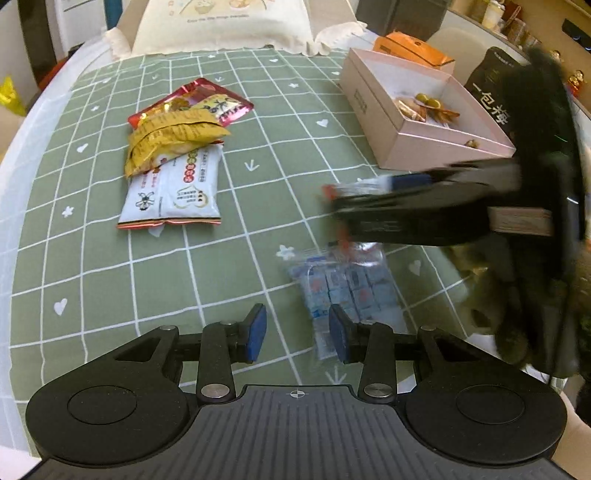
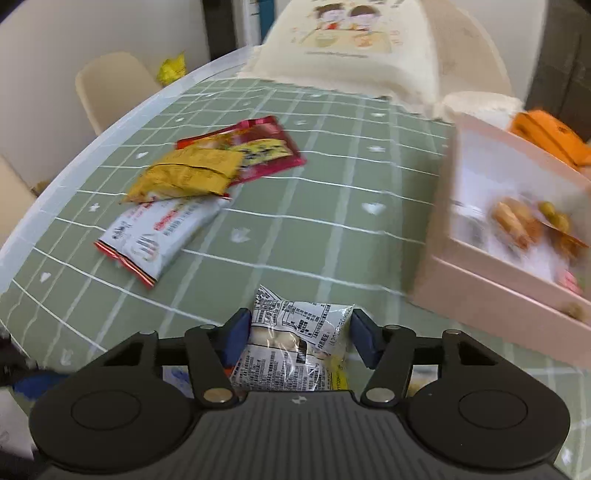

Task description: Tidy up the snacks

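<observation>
In the right wrist view my right gripper (image 2: 300,334) is shut on a white snack packet (image 2: 295,321) with black print, a blue pad against each side. The open pink box (image 2: 480,280) stands just to its right. The left wrist view shows my left gripper (image 1: 297,335) open, low over the green checked cloth (image 1: 258,240), with nothing between its pads. A clear bag of blue and white candies (image 1: 347,288) lies just ahead, partly behind the right pad. The right gripper (image 1: 336,212) reaches in blurred from the right, beside the pink box (image 1: 406,147).
A yellow packet (image 1: 173,136), a red packet (image 1: 221,99) and a white packet (image 1: 177,184) lie piled at the left. Wrapped sweets (image 1: 424,105) sit inside the box. An orange box (image 1: 413,50) and a black bag (image 1: 491,92) stand behind it. A cream cushion (image 1: 221,26) is at the far edge.
</observation>
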Available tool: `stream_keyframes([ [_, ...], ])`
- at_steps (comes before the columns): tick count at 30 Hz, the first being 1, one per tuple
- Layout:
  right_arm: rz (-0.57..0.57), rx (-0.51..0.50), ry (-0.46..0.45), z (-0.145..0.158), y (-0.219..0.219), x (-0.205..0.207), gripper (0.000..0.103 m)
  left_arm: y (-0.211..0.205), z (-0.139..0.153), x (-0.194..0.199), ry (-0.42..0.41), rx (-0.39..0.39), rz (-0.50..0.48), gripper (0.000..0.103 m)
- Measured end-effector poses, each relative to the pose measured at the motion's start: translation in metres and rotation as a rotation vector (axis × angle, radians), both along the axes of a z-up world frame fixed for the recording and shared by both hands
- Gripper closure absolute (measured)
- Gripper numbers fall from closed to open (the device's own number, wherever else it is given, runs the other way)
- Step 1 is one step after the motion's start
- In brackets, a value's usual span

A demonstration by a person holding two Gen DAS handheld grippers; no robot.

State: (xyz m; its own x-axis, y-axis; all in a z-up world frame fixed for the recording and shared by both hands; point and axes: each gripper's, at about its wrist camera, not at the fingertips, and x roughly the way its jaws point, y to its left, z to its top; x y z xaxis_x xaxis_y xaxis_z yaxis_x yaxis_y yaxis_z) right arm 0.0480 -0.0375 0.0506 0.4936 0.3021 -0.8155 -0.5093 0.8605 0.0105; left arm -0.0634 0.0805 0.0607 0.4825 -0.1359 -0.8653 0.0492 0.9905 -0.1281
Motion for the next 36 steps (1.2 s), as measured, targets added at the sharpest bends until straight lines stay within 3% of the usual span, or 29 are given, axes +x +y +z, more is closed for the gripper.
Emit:
stream_keyframes([
  [8,-0.178,-0.005,-0.141,0.029,-0.085,-0.029,0.048,-0.024,-0.006,0.008,0.005,0.01,-0.074,0.061],
  [13,-0.285,0.004,-0.141,0.032,-0.127,-0.042,0.047,-0.039,-0.009,0.011,-0.017,0.038,-0.133,0.051],
  [17,-0.338,-0.003,-0.143,0.029,-0.142,-0.057,0.047,-0.041,-0.011,0.012,-0.08,0.114,-0.193,0.039],
  [19,-0.341,0.017,-0.13,0.029,-0.147,-0.066,0.047,-0.036,-0.01,0.014,-0.103,0.159,-0.18,0.033],
  [22,-0.311,0.037,-0.122,0.029,-0.141,-0.082,0.047,-0.027,-0.008,0.017,-0.131,0.251,-0.146,0.035],
  [23,-0.288,0.045,-0.117,0.029,-0.137,-0.087,0.047,-0.021,-0.007,0.018,-0.119,0.237,-0.124,0.037],
  [26,-0.193,0.04,-0.111,0.024,-0.115,-0.102,0.047,-0.008,-0.001,0.018,-0.061,0.035,-0.076,0.04],
  [28,-0.154,0.005,-0.12,0.017,-0.103,-0.109,0.047,-0.016,-0.001,0.016,-0.043,-0.024,-0.082,0.04],
  [32,-0.146,-0.045,-0.127,0.006,-0.095,-0.115,0.046,-0.048,-0.015,0.015,-0.016,0.017,-0.134,0.034],
  [33,-0.144,-0.05,-0.125,0.004,-0.095,-0.117,0.043,-0.057,-0.018,0.014,-0.016,0.044,-0.155,0.029],
  [36,-0.15,-0.075,-0.098,-0.002,-0.098,-0.12,0.032,-0.07,-0.024,0.012,-0.033,0.117,-0.193,0.027],
])
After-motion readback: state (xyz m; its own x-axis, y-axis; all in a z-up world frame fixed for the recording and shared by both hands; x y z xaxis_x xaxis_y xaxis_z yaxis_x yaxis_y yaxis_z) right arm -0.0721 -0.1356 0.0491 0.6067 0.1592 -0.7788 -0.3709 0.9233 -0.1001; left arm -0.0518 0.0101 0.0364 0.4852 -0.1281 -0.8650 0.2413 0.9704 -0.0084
